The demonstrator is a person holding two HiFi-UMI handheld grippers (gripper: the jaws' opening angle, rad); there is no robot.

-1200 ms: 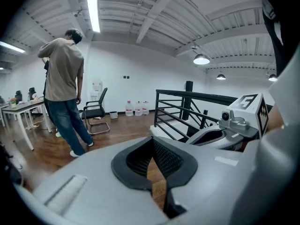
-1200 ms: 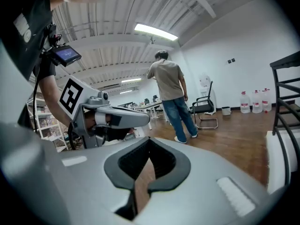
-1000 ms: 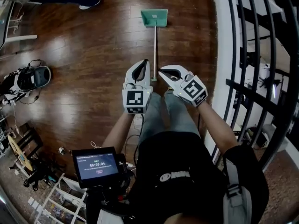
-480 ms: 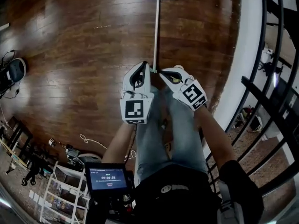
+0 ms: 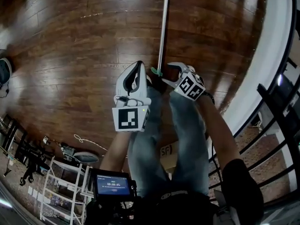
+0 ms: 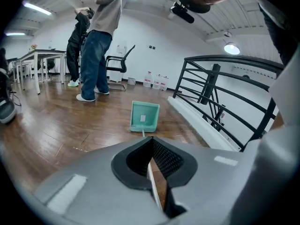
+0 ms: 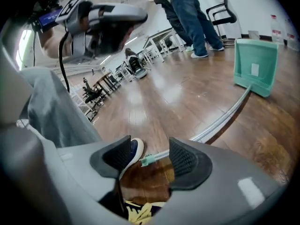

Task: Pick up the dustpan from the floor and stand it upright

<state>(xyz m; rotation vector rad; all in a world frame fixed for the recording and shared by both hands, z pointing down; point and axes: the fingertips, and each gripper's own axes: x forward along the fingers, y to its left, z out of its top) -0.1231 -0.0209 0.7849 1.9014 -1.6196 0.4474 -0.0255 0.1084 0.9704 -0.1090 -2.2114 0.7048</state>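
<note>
The teal dustpan (image 6: pixel 144 117) (image 7: pixel 257 65) lies flat on the wooden floor ahead, and its long pale handle (image 5: pixel 162 32) (image 7: pixel 225 118) runs back towards me. The handle's green end tip (image 5: pixel 156 71) (image 7: pixel 146 160) rests on the floor. My right gripper (image 5: pixel 168 74) (image 7: pixel 150 143) hangs low over that tip. Its jaws have just been opening and now stand open, with the tip between the pads but not touched. My left gripper (image 5: pixel 139 64) (image 6: pixel 152 142) is shut and empty, just left of the handle's end. In the head view the pan itself is out of frame.
A white curb (image 5: pixel 262 55) and black railing (image 5: pixel 276 102) run along the right. My shoe (image 7: pixel 133 151) sits by the handle's tip. Two people (image 6: pixel 101 36) and an office chair (image 6: pixel 117 64) stand beyond the dustpan. Shelves (image 5: pixel 61 191) and a cable (image 5: pixel 86 142) lie behind, left.
Both grippers have dropped towards the floor and the handle's end. The right jaws have opened. The pan has slid out of the top of the head view.
</note>
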